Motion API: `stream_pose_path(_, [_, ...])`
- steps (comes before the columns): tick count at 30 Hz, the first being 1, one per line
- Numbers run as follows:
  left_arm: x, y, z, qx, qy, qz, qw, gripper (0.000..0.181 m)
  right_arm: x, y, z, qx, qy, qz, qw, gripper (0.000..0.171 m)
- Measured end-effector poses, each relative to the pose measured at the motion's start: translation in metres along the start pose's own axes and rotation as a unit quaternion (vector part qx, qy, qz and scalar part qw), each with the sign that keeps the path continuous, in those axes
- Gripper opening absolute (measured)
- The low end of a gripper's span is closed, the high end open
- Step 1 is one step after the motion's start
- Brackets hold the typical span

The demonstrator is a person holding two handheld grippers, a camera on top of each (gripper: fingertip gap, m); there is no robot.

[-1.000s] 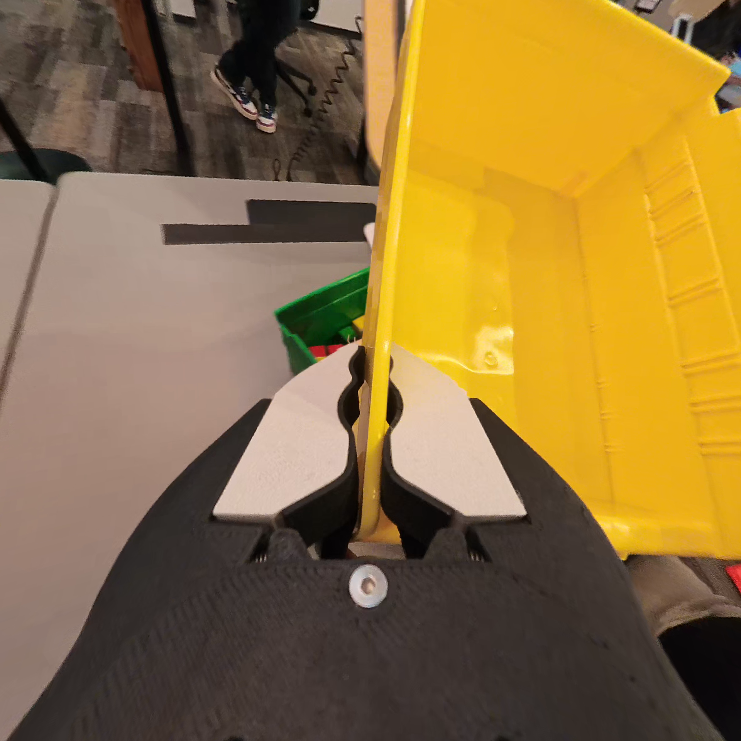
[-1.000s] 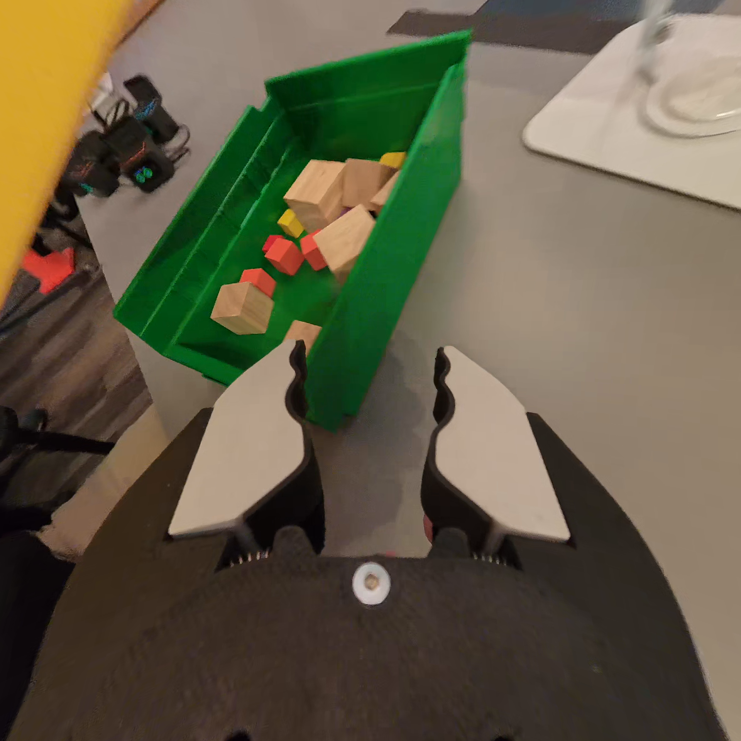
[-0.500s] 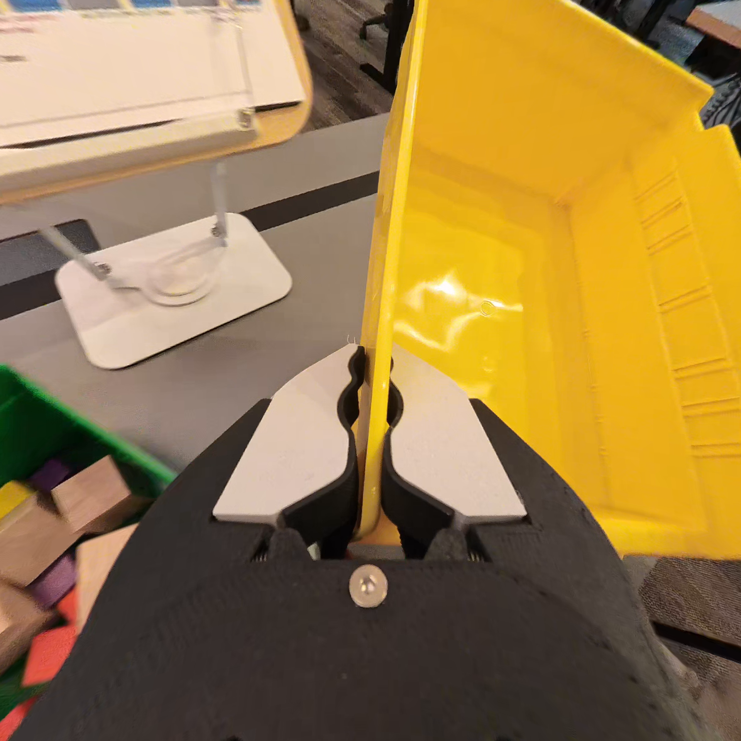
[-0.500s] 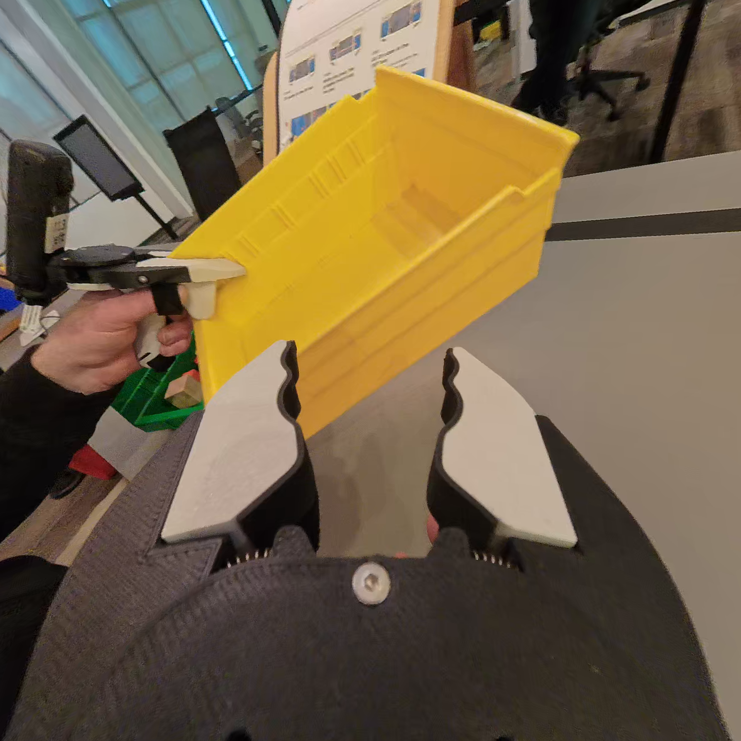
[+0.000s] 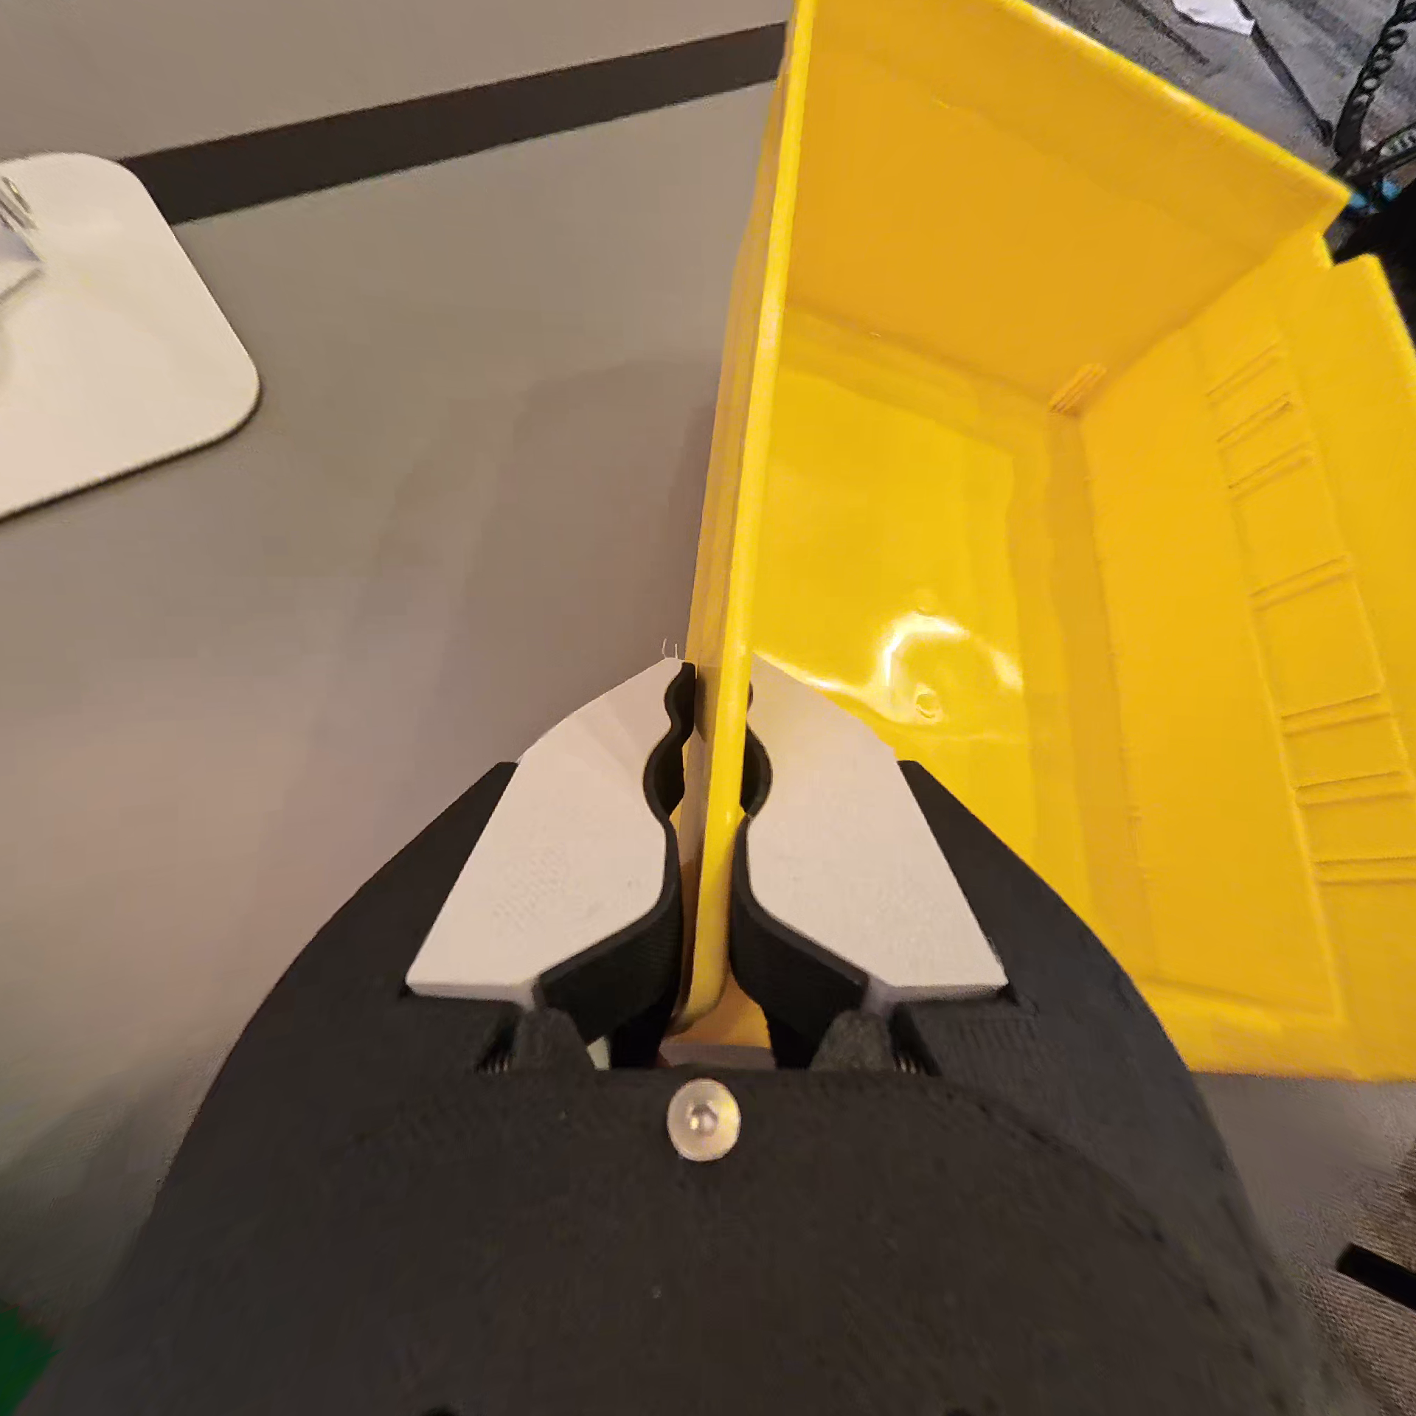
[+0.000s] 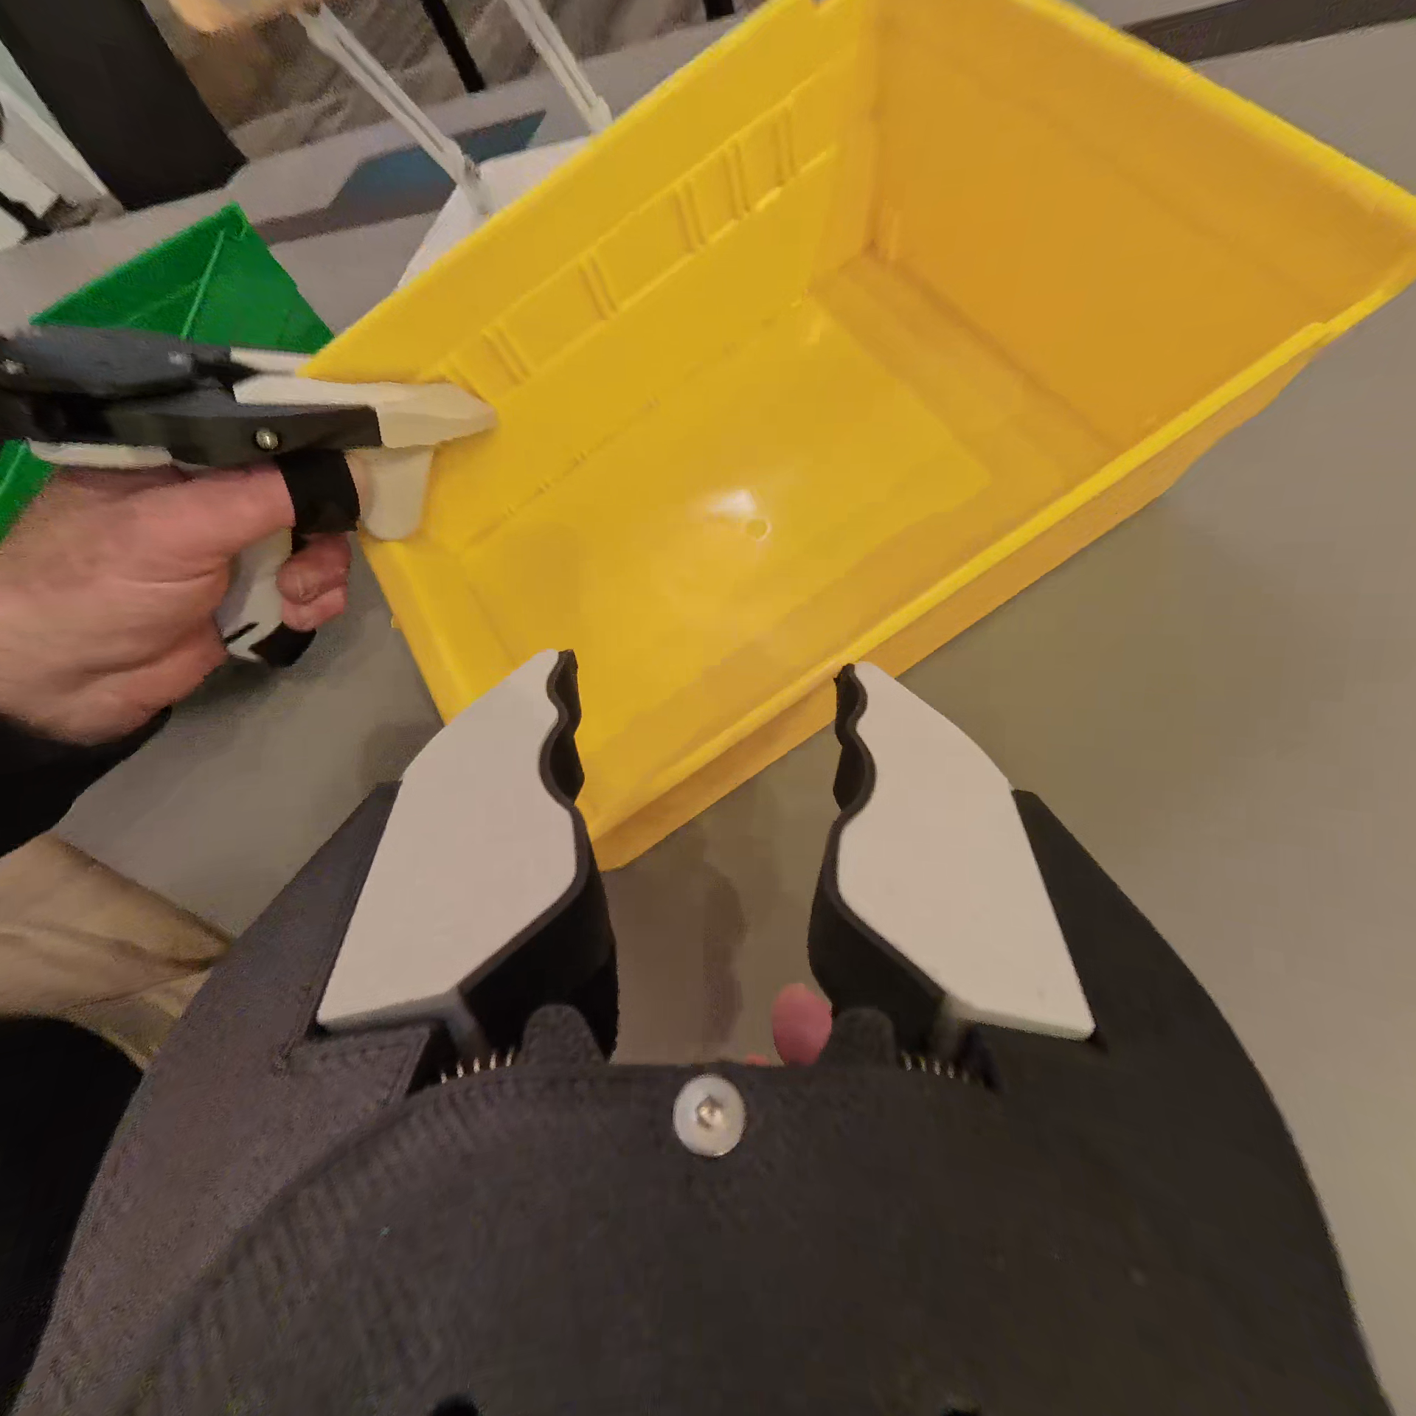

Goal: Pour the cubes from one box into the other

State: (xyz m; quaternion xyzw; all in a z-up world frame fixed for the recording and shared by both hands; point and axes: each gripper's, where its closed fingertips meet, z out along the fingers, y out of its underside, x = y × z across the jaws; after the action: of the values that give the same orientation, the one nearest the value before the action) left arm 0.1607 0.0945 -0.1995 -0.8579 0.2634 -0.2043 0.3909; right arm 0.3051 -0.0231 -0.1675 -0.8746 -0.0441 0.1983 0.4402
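your left gripper (image 5: 720, 682) is pinching the side wall of the yellow box (image 5: 958, 475), one finger inside and one outside. the box (image 6: 766, 460) sits tilted over the grey table (image 6: 1149, 689), its inside bare. your right gripper (image 6: 701, 678) hangs just before the box's near corner, fingers spread and holding nothing. the green box (image 6: 199, 291) lies behind your left hand (image 6: 115, 598).
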Motion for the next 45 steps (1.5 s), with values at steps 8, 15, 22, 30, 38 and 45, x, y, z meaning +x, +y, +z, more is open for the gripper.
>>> stream_pose_path(8, [0.017,0.028,0.006,-0.005,0.040,-0.046,0.998,0.019,0.027,0.006,0.016,-0.038,0.052,-0.036,0.997,0.047])
stream_pose_path(15, [0.046,0.036,-0.006,-0.022,0.106,-0.058,0.992,0.042,0.054,-0.001,0.016,-0.062,0.079,-0.064,0.993,0.020])
stream_pose_path(22, [0.060,0.036,-0.007,-0.027,0.127,-0.071,0.989,0.050,0.073,-0.009,0.021,-0.082,0.074,-0.077,0.991,0.012])
stream_pose_path(30, [0.074,0.029,-0.003,-0.034,0.182,-0.104,0.977,0.054,0.097,-0.023,0.026,-0.099,0.096,-0.099,0.986,0.010])
stream_pose_path(38, [0.073,0.023,-0.017,-0.005,0.204,-0.102,0.974,0.055,0.057,-0.014,-0.009,-0.067,0.076,-0.099,0.990,0.050])
stream_pose_path(45, [0.087,0.029,-0.013,-0.009,0.189,-0.073,0.979,0.052,0.071,0.017,-0.013,-0.096,0.137,-0.111,0.980,0.035])
